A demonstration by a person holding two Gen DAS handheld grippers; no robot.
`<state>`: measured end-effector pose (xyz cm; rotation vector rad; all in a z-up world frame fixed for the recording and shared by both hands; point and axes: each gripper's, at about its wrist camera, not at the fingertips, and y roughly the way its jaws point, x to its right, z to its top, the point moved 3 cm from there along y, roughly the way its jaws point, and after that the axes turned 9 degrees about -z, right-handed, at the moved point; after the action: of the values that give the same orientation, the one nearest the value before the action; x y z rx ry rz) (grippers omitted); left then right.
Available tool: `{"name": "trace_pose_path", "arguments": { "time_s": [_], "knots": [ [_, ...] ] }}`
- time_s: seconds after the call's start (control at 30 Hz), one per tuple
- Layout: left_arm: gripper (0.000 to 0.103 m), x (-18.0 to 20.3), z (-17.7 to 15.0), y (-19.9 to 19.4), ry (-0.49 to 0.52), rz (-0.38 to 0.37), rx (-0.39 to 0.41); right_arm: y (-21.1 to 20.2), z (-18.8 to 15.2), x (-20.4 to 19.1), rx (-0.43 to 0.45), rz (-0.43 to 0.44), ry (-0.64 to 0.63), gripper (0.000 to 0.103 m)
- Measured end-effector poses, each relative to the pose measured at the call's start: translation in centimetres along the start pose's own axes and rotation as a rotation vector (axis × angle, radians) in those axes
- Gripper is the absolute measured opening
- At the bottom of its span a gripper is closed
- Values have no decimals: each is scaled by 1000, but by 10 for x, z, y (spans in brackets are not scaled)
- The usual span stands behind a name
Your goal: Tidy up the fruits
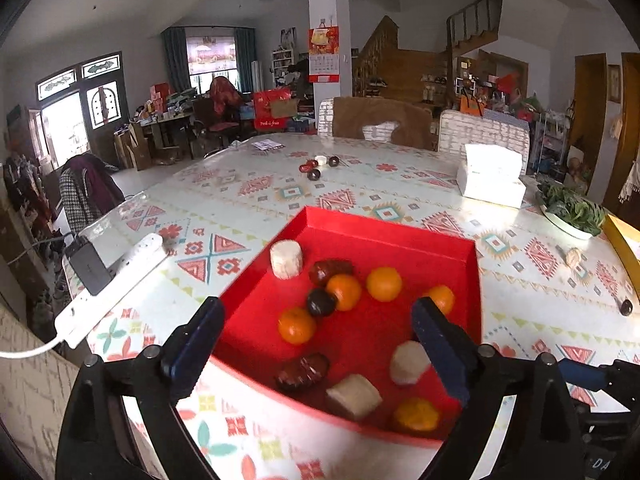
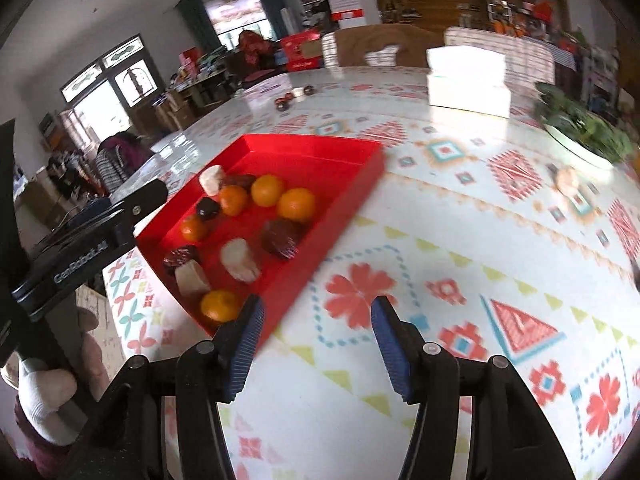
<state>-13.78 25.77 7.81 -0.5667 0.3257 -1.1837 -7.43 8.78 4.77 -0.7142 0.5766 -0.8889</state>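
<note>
A red tray on the patterned table holds several oranges, dark red fruits and three white chunks. My left gripper hangs open over the tray's near corner, nothing between its fingers. My right gripper stands open over bare tablecloth just right of the tray, also with nothing between its fingers. The left gripper's body shows at that view's left edge. Loose dark fruits and a white piece lie far across the table. Another small dark fruit sits at the right.
A white tissue box and a plate of greens stand at the back right, a pale lump near them. A power strip with a charger lies at the table's left edge. Chairs line the far side.
</note>
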Motion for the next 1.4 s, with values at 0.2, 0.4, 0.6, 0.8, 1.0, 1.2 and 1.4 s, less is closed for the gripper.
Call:
{"name": "trace_pose_path", "arguments": {
  "time_s": [0.2,0.4,0.6,0.8,1.0,1.2,1.4],
  "knots": [
    [94,22,-18,-7,26,-7,-26,-15,-16,19,18,-26,17,61],
    [94,43,-30,-19,43,-9,-8,-26,-27,30,34,-43,23,65],
    [94,55,-35,-32,60,2,32,-31,-35,32,49,-63,6,65],
    [103,57,-40,-56,56,43,139,-34,-40,31,58,-73,-10,66],
    [103,51,-49,-64,51,164,174,-33,-46,29,56,-79,-16,66],
    [103,41,-54,-53,26,116,95,-32,-50,25,53,-81,-21,66],
    [103,35,-61,-44,11,71,40,-27,-51,17,46,-86,-39,67]
  ]
}}
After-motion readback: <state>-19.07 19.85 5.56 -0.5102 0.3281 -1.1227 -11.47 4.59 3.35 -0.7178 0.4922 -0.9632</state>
